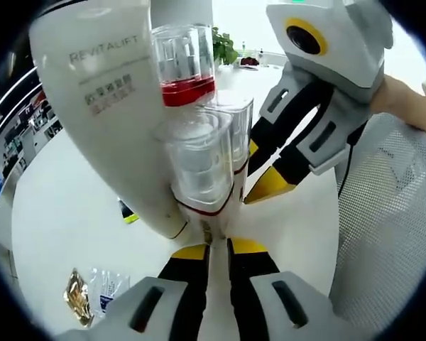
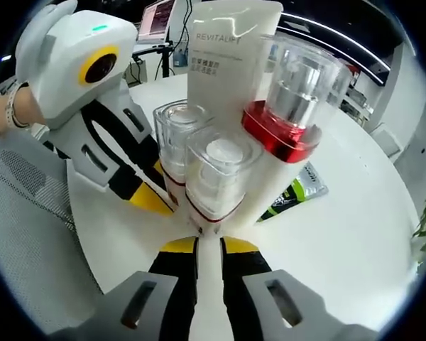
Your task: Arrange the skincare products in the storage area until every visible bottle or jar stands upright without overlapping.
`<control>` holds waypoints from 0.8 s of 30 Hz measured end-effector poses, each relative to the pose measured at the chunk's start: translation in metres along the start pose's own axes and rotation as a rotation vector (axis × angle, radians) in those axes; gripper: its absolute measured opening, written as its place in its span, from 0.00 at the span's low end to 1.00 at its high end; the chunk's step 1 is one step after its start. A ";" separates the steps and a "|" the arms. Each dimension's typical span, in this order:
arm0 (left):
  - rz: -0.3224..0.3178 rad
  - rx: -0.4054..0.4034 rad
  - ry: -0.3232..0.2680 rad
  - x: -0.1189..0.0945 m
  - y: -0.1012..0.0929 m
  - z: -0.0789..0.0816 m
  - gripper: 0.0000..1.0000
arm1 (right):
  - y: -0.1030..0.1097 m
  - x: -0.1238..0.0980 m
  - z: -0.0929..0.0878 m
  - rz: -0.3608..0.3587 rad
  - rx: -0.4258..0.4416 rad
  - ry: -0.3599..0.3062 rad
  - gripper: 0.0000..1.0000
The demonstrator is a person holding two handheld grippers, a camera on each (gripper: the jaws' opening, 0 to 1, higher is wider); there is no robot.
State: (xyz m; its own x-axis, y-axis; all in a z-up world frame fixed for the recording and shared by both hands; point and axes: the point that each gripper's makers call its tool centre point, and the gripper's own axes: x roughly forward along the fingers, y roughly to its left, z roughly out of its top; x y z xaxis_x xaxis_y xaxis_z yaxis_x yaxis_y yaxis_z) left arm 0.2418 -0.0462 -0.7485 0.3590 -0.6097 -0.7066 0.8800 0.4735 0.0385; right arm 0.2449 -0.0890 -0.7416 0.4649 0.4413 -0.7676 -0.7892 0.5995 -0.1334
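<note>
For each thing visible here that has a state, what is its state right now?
REVITALIFT tube: upright, behind the bottles.
Red-collared pump bottle: upright, clear cap on.
Front clear-capped bottle: upright, capped, at the right gripper's tips.
Rear clear-capped bottle: upright, capped.
Right gripper: nearly closed around the front bottle's base; a firm hold cannot be confirmed.
Left gripper: nearly closed at a bottle's base; likewise unclear.
Green sachet: lying flat on the table.

The tall white REVITALIFT tube (image 1: 99, 106) runs past the left gripper view's top edge. The smaller print beneath its name is too blurred to read. The foil sachet (image 1: 77, 295) at the lower left is possibly a sample packet; its label is unreadable.
</note>
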 end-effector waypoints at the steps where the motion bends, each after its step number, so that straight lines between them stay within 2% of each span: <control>1: -0.001 0.000 0.000 0.000 0.000 0.000 0.07 | 0.000 0.000 0.000 -0.002 0.001 -0.001 0.12; 12: 0.006 0.002 -0.011 -0.011 0.001 0.003 0.08 | 0.004 -0.005 0.001 0.012 0.018 -0.010 0.18; 17: 0.025 0.000 -0.020 -0.024 0.005 0.008 0.12 | 0.003 -0.014 0.002 0.001 0.022 -0.023 0.22; 21: 0.024 -0.001 -0.033 -0.035 0.004 0.012 0.15 | 0.002 -0.021 0.004 -0.005 0.031 -0.035 0.28; 24: 0.030 0.000 -0.044 -0.046 0.000 0.015 0.17 | 0.001 -0.026 0.008 -0.006 0.035 -0.041 0.28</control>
State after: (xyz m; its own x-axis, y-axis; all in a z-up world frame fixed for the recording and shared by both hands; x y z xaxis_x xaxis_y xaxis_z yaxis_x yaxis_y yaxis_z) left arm 0.2304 -0.0278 -0.7055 0.3982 -0.6229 -0.6734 0.8689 0.4914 0.0592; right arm 0.2352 -0.0942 -0.7169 0.4858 0.4641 -0.7406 -0.7723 0.6248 -0.1151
